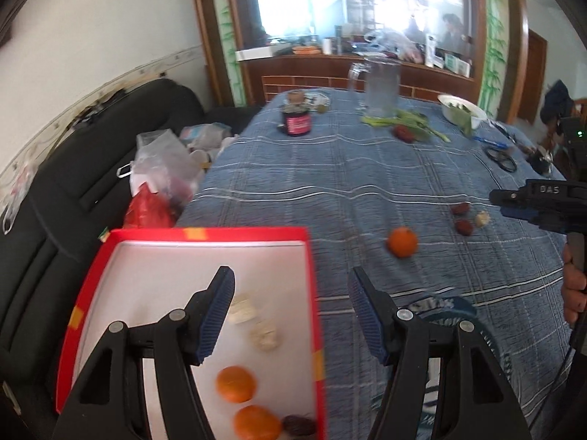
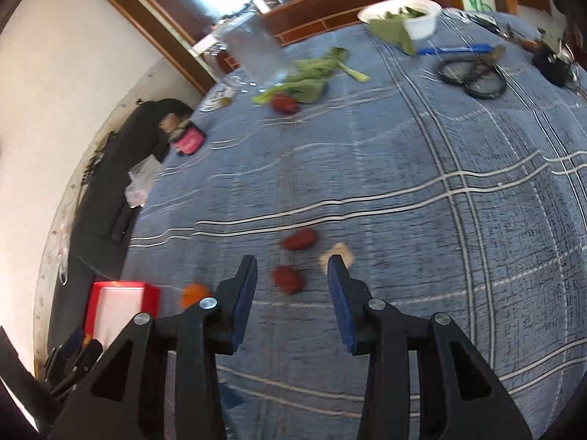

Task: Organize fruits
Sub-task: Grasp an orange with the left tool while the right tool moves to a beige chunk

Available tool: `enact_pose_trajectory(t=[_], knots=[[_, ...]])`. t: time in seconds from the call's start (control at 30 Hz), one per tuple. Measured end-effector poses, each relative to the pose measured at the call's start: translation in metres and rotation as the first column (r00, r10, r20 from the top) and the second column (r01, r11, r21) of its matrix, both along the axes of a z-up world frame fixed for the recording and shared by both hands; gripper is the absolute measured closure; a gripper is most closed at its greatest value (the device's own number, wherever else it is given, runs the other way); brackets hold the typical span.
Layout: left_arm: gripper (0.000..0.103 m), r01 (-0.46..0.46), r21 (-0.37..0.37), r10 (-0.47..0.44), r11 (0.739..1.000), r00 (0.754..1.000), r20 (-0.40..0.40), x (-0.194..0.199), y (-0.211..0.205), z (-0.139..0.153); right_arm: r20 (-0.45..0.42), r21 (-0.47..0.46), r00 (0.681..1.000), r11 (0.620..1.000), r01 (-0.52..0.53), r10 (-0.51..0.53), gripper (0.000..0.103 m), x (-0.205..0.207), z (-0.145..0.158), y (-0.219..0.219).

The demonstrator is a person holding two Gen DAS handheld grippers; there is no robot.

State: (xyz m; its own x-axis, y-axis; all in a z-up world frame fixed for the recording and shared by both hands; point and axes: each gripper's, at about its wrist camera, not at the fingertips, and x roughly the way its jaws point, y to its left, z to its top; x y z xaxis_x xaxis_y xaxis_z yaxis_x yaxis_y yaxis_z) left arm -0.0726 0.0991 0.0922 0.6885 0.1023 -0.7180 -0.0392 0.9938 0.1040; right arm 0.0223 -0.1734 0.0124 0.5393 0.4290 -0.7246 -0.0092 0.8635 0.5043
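A red box (image 1: 312,278) with a white floor sits at the table's left edge; in it lie two oranges (image 1: 235,384), two pale walnuts (image 1: 263,334) and a dark date (image 1: 299,425). My left gripper (image 1: 291,288) is open, straddling the box's right wall, with nothing between its fingers. On the blue cloth lie a loose orange (image 1: 403,242), two red dates (image 1: 463,226) and a walnut (image 1: 482,218). My right gripper (image 2: 292,262) is open just above one date (image 2: 288,279); the other date (image 2: 300,239) and the walnut (image 2: 339,251) lie beyond. The right gripper (image 1: 528,205) shows at the left view's right edge.
Farther back on the table stand a glass pitcher (image 1: 381,88), a red-labelled jar (image 1: 296,119), green leaves (image 2: 312,77) with another red fruit (image 2: 283,103), a white bowl (image 2: 411,16), glasses (image 2: 473,77) and a pen. A black sofa (image 1: 91,154) with bags is left of the table.
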Motion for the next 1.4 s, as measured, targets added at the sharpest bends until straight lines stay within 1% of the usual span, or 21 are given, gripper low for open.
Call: enact_pose_trajectory(t=[0.07, 0.2, 0.3, 0.43, 0.57, 0.7, 0.77, 0.83, 0.9, 0.97, 1.03, 1.1, 1.2, 1.23, 1.3, 1.33, 1.37, 1.4], knots=[[0.039, 0.018, 0.001, -0.018, 1.000, 1.000, -0.020, 0.010, -0.011, -0.003, -0.010, -0.003, 1.000, 1.000, 0.000, 0.000, 0.061, 0.005, -0.006, 0.000], [0.039, 0.036, -0.004, -0.036, 0.999, 0.998, -0.045, 0.022, -0.022, -0.010, -0.024, -0.045, 1.000, 0.999, 0.013, -0.014, 0.061, 0.012, -0.012, 0.001], [0.039, 0.031, -0.037, -0.033, 0.999, 0.998, -0.059, 0.029, -0.027, -0.015, -0.030, -0.084, 0.999, 0.996, 0.021, -0.024, 0.061, 0.015, -0.017, 0.001], [0.039, 0.032, -0.068, -0.037, 0.997, 0.996, -0.080, 0.036, -0.034, -0.020, -0.036, -0.103, 0.999, 0.994, 0.018, -0.022, 0.061, 0.018, -0.021, 0.005], [0.039, 0.042, -0.096, -0.051, 0.995, 0.994, -0.100, 0.043, -0.041, -0.024, -0.026, -0.158, 0.999, 0.987, 0.020, -0.025, 0.061, 0.019, -0.023, 0.010], [0.039, 0.032, -0.141, -0.050, 0.989, 0.991, -0.127, 0.053, -0.046, -0.029, -0.027, -0.215, 0.999, 0.976, 0.014, -0.020, 0.061, 0.019, -0.026, 0.019], [0.039, 0.028, -0.153, -0.049, 0.988, 0.989, -0.137, 0.057, -0.049, -0.031, -0.022, -0.249, 1.000, 0.968, 0.009, -0.015, 0.062, 0.019, -0.027, 0.023], [0.039, 0.034, -0.137, -0.054, 0.990, 0.988, -0.142, 0.062, -0.059, -0.034, -0.008, -0.294, 1.000, 0.956, 0.007, -0.009, 0.064, 0.018, -0.028, 0.028], [0.039, 0.053, -0.110, -0.069, 0.993, 0.987, -0.143, 0.064, -0.069, -0.037, -0.001, -0.308, 1.000, 0.951, 0.009, -0.010, 0.066, 0.017, -0.028, 0.029], [0.039, 0.061, -0.087, -0.074, 0.994, 0.985, -0.154, 0.067, -0.075, -0.043, 0.005, -0.332, 1.000, 0.943, 0.007, -0.006, 0.070, 0.017, -0.028, 0.030], [0.039, 0.061, -0.081, -0.074, 0.995, 0.983, -0.166, 0.070, -0.078, -0.050, 0.017, -0.356, 1.000, 0.934, 0.014, -0.009, 0.073, 0.017, -0.028, 0.031], [0.039, 0.055, -0.071, -0.066, 0.996, 0.984, -0.168, 0.073, -0.080, -0.054, 0.022, -0.366, 1.000, 0.930, 0.014, -0.007, 0.073, 0.017, -0.028, 0.032], [0.039, 0.038, -0.025, -0.041, 0.999, 0.987, -0.155, 0.077, -0.085, -0.059, 0.030, -0.370, 1.000, 0.929, 0.015, -0.004, 0.075, 0.017, -0.028, 0.033], [0.040, 0.038, -0.021, -0.041, 0.999, 0.987, -0.154, 0.079, -0.086, -0.061, 0.035, -0.375, 0.999, 0.927, 0.016, -0.003, 0.075, 0.017, -0.028, 0.033], [0.048, 0.042, -0.017, -0.044, 0.999, 0.986, -0.160, 0.083, -0.088, -0.067, 0.039, -0.382, 0.999, 0.924, 0.014, 0.001, 0.075, 0.017, -0.028, 0.034], [0.056, 0.042, -0.017, -0.044, 0.999, 0.985, -0.168, 0.085, -0.089, -0.070, 0.041, -0.384, 0.999, 0.923, 0.014, 0.002, 0.075, 0.017, -0.028, 0.034], [0.060, 0.042, -0.024, -0.045, 0.999, 0.983, -0.178, 0.087, -0.089, -0.074, 0.042, -0.388, 0.999, 0.922, 0.013, 0.003, 0.075, 0.017, -0.028, 0.035], [0.061, 0.040, -0.036, -0.045, 0.999, 0.986, -0.163, 0.087, -0.089, -0.074, 0.043, -0.392, 0.999, 0.920, 0.013, 0.004, 0.075, 0.017, -0.028, 0.035]])
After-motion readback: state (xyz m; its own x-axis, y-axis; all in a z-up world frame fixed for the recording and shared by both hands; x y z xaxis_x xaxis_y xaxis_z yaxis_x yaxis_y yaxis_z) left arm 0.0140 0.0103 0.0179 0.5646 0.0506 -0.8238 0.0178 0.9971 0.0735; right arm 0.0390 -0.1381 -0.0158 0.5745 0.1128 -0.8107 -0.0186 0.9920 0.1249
